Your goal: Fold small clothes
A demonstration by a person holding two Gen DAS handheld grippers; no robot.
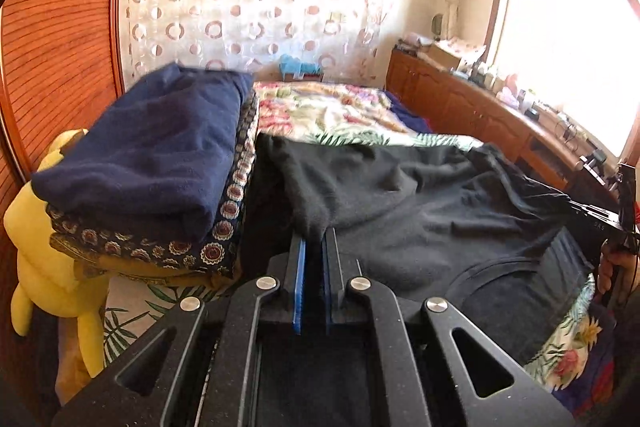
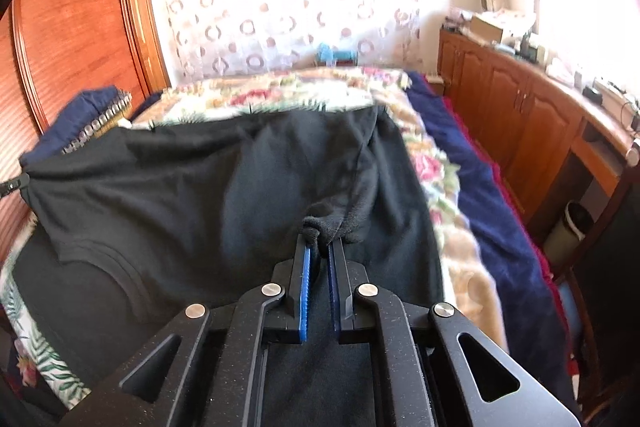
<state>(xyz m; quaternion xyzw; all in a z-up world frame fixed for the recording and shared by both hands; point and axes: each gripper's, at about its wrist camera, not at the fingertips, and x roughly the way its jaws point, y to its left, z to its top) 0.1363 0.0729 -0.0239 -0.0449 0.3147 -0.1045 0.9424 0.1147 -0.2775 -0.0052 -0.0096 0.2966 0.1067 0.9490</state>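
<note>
A black garment [image 1: 420, 203] lies spread over the floral bedspread [image 1: 336, 111], with a ribbed neckline near the front. My left gripper [image 1: 315, 239] is shut on a pinched fold of its edge. In the right wrist view the same black garment [image 2: 192, 195] shows, and my right gripper [image 2: 320, 247] is shut on a bunched bit of its cloth, lifted a little off the bed. The right gripper also shows at the far right edge of the left wrist view [image 1: 616, 223].
A stack of folded clothes, navy on top [image 1: 152, 155] over patterned cloth [image 1: 224, 227], sits at the left of the bed, also seen in the right wrist view [image 2: 80, 119]. A yellow plush toy [image 1: 48, 267] hangs beside it. Wooden cabinets [image 2: 520, 115] line the right wall.
</note>
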